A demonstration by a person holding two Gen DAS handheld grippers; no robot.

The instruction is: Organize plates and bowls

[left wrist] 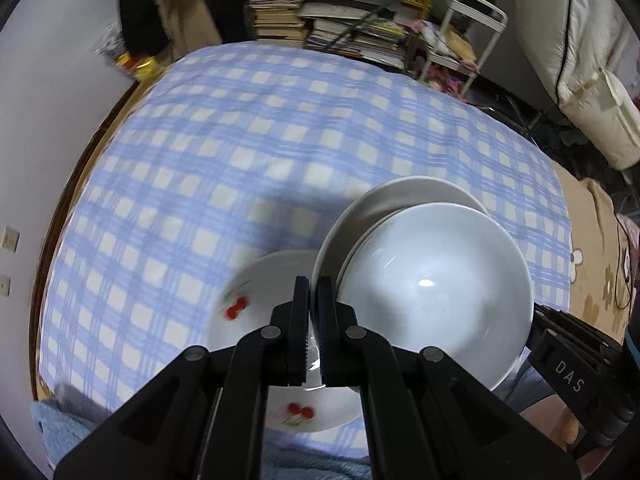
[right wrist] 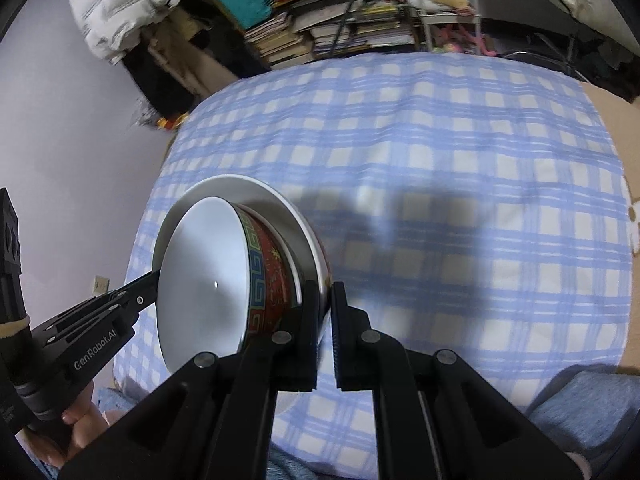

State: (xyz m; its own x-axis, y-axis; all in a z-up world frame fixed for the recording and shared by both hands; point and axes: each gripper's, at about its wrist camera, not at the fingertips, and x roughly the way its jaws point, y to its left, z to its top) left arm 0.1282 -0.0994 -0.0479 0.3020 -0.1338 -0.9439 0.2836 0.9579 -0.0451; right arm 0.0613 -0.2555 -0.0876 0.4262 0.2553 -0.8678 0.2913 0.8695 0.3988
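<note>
Crockery carried two-handed: white plate (left wrist: 400, 196) with a bowl (left wrist: 436, 288) sitting in it, red-patterned outside and white inside, both apparently raised above the checked cloth (left wrist: 240, 140) on the surface, to judge by the shadow beneath. Left gripper (left wrist: 314, 320) clenched on the near rim of the white plate, fingers (left wrist: 300, 312) pinching thin china. Right gripper (right wrist: 326, 320) likewise clamped on the opposite rim, bowl just beside its inner finger. Cherry plate (left wrist: 248, 320) lying flat on the cloth, below and beside the load.

Probably a carry toward a stacking spot. Worth keeping both grips level with each other, since the bowl rests loose and could slide on any tilt. Best to move both hands at one pace, keep them the same distance apart, lower gently, and release only once the china sits flat.
</note>
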